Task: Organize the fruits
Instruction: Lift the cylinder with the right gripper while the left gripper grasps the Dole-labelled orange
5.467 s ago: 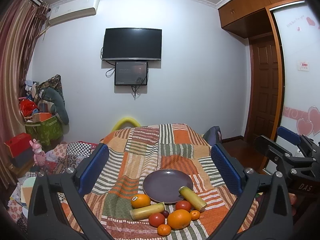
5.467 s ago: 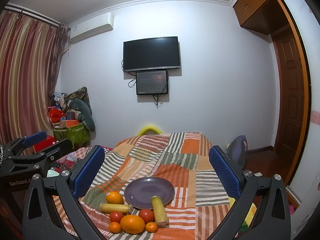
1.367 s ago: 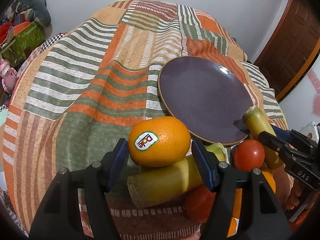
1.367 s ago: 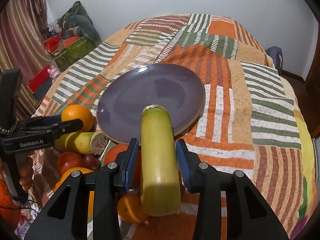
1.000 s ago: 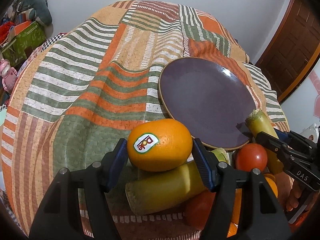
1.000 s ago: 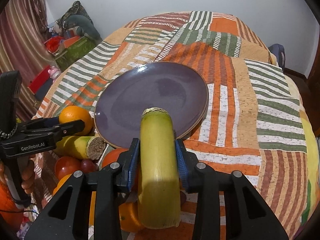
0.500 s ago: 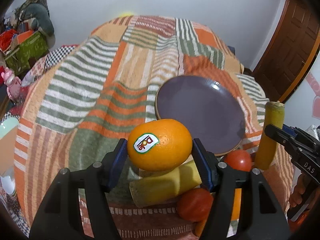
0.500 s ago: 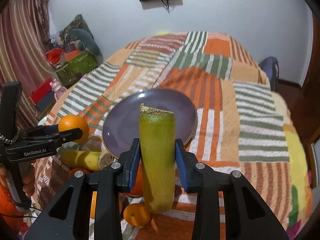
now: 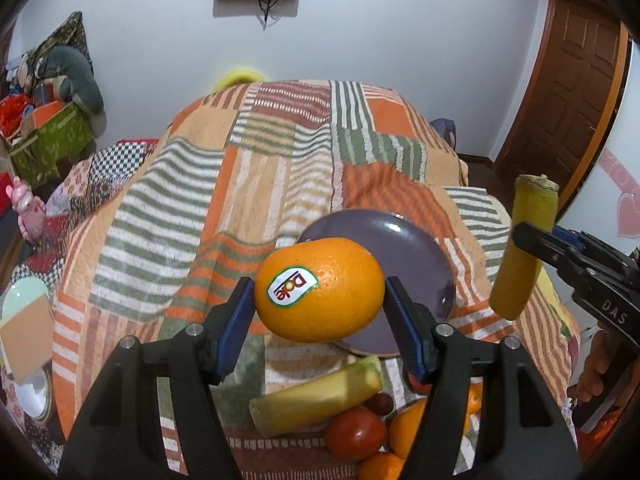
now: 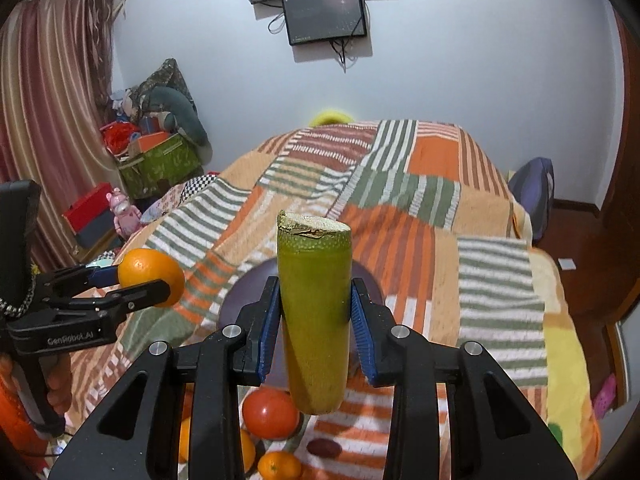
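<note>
My left gripper [image 9: 319, 312] is shut on a large orange with a sticker [image 9: 320, 290], held in the air above the bed. Behind it lies a purple plate [image 9: 416, 248] on the striped quilt. My right gripper [image 10: 315, 326] is shut on a yellow-green sugarcane piece [image 10: 314, 304], held upright above the plate [image 10: 244, 300]. From the left wrist view that cane [image 9: 524, 248] hangs at the right. The held orange [image 10: 150, 276] appears at the left in the right wrist view. On the quilt below lie a second cane piece [image 9: 316, 396], tomatoes [image 9: 354, 434], small oranges [image 10: 278, 466] and a dark plum [image 10: 324, 447].
The striped patchwork quilt [image 9: 248, 184] covers the whole bed. A green box with clutter [image 10: 160, 164] and a pink toy [image 10: 122, 208] stand on the floor at the left. A wooden door [image 9: 576, 92] is at the right, screens on the far wall.
Both grippers have risen off the quilt with their loads, the orange on the left and the cane on the right. The cane has tipped from lying towards upright. More of the room shows.
</note>
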The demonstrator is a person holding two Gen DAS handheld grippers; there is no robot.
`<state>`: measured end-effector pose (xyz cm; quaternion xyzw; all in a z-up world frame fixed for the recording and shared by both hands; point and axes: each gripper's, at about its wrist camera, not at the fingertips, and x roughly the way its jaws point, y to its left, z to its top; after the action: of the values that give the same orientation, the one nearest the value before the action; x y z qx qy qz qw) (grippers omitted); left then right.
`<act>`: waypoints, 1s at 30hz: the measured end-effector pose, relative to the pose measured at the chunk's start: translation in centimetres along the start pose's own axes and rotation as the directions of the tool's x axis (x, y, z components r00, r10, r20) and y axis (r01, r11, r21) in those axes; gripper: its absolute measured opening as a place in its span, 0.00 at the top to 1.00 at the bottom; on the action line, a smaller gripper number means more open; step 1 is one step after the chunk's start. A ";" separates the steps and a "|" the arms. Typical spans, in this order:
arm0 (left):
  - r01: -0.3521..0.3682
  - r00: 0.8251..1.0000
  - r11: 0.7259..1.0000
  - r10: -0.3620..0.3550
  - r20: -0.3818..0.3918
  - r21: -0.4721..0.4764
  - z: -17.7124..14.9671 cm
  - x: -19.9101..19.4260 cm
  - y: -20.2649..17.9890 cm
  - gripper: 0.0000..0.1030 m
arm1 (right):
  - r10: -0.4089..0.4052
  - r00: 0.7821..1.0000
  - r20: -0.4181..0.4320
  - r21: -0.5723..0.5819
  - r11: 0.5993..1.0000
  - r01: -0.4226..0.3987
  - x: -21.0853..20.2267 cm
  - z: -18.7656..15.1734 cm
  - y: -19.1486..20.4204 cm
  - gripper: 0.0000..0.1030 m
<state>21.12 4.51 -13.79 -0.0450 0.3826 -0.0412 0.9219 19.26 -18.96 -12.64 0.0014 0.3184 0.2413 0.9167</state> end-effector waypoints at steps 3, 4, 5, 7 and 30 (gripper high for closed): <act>0.006 1.000 1.000 -0.006 0.007 0.007 0.8 0.2 -0.3 0.37 | -0.013 1.000 0.000 -0.023 1.000 0.013 0.9 0.6 0.2 0.70; 0.009 1.000 1.000 -0.009 0.007 0.008 1.1 0.4 -0.4 0.37 | -0.024 1.000 -0.003 -0.034 0.999 0.024 1.3 0.7 0.4 0.70; 0.011 1.000 1.000 -0.011 0.006 0.009 1.3 0.6 -0.5 0.37 | -0.029 1.000 -0.009 -0.042 0.999 0.029 1.9 0.8 0.5 0.70; 0.011 1.000 1.000 -0.011 0.002 0.014 1.7 1.3 -0.6 0.37 | -0.028 0.999 -0.028 -0.047 0.999 0.026 2.8 0.8 0.5 0.70; -0.024 0.982 0.998 0.036 -0.186 0.066 2.9 13.4 -0.8 0.37 | -0.025 0.970 -0.243 -0.097 0.995 0.001 13.1 1.2 -1.2 0.70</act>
<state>32.59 2.37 -21.10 -0.0058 0.4664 -0.0435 0.8835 29.37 -14.06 -19.54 -0.0745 0.4168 0.2488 0.8711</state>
